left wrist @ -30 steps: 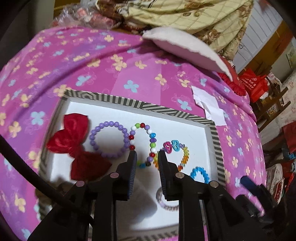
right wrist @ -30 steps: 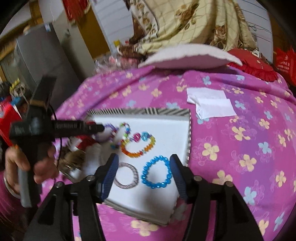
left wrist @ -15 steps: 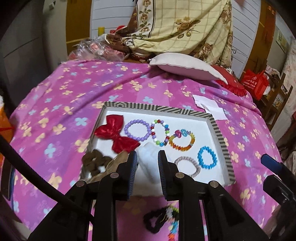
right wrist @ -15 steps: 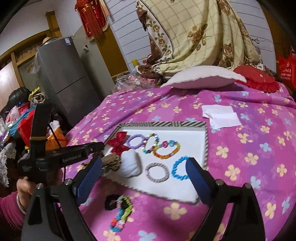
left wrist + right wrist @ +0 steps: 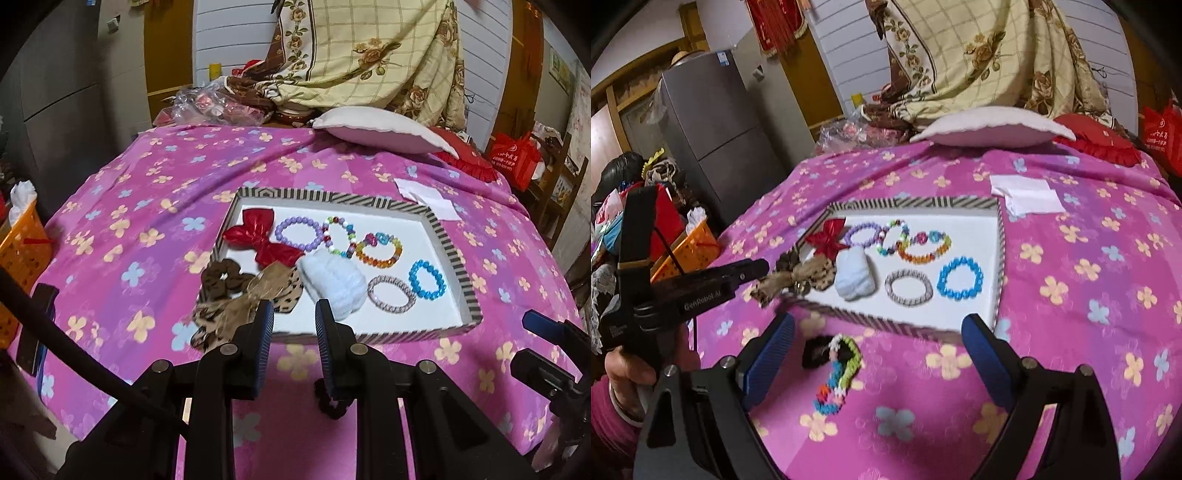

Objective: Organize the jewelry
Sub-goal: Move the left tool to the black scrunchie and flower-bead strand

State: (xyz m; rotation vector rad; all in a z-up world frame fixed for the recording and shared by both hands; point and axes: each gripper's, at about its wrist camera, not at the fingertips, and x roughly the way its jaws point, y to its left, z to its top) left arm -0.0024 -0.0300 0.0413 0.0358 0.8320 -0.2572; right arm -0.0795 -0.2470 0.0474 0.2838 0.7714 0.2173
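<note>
A striped-rim white tray (image 5: pixel 436 221) (image 5: pixel 999 258) lies on the pink flowered cloth. It holds a red bow (image 5: pixel 258 236), a purple bead bracelet (image 5: pixel 297 232), multicoloured bead bracelets (image 5: pixel 380 251), a blue bracelet (image 5: pixel 426 278) (image 5: pixel 960 277), a grey band (image 5: pixel 391 293), a white fluffy scrunchie (image 5: pixel 332 280) (image 5: pixel 855 277), a brown scrunchie (image 5: pixel 221 280) and a leopard bow (image 5: pixel 258 291). A black scrunchie and a colourful loom band (image 5: pixel 836 373) lie on the cloth before the tray. My left gripper (image 5: pixel 293 328) is narrowly open and empty above the tray's near edge. My right gripper (image 5: pixel 877 354) is wide open and empty.
A white pillow (image 5: pixel 380 129) and a red cushion (image 5: pixel 1097 142) lie at the far side. White folded paper (image 5: pixel 1025 194) lies behind the tray. An orange basket (image 5: pixel 20 251) stands left of the table, a grey fridge (image 5: pixel 713 133) beyond it.
Both grippers have pulled back and up from the tray, so the whole tray and the items in front of it now show. The right gripper has opened wider.
</note>
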